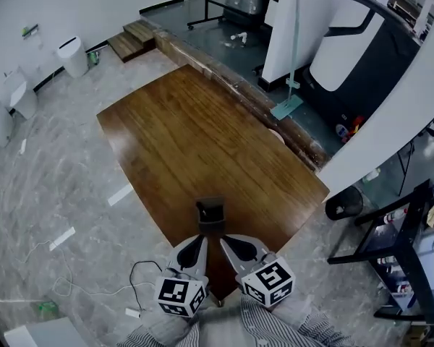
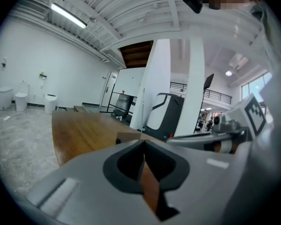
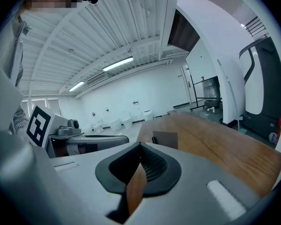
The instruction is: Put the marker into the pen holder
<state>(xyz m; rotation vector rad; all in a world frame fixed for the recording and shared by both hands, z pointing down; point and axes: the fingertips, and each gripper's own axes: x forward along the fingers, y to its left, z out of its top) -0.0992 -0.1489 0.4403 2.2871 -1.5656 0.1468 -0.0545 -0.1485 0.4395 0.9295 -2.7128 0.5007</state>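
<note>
At the near edge of the wooden table [image 1: 202, 136], a small brown pen holder [image 1: 210, 212] stands upright, dark at its open top. Just on its near side, the two hand-held grippers lie side by side, both aimed at it. The left gripper [image 1: 200, 238] has its jaws drawn together at the tips, with nothing between them; in its own view only a thin wedge of table wood shows behind the closed tips [image 2: 144, 144], and the holder [image 2: 129, 137] sits just past them. The right gripper [image 1: 225, 241] is likewise closed and empty, its ribbed pads meeting at the tip [image 3: 140, 146], with the holder [image 3: 165, 139] a little to the far right of the tip. The marker cannot be made out in any view; a small dark shape shows at the holder's left foot in the gripper views, too small to tell. Striped sleeves [image 1: 267, 331] show at the near edge of the head view. A black cable [image 1: 141, 273] loops on the grey floor to the near left of the table.
</note>
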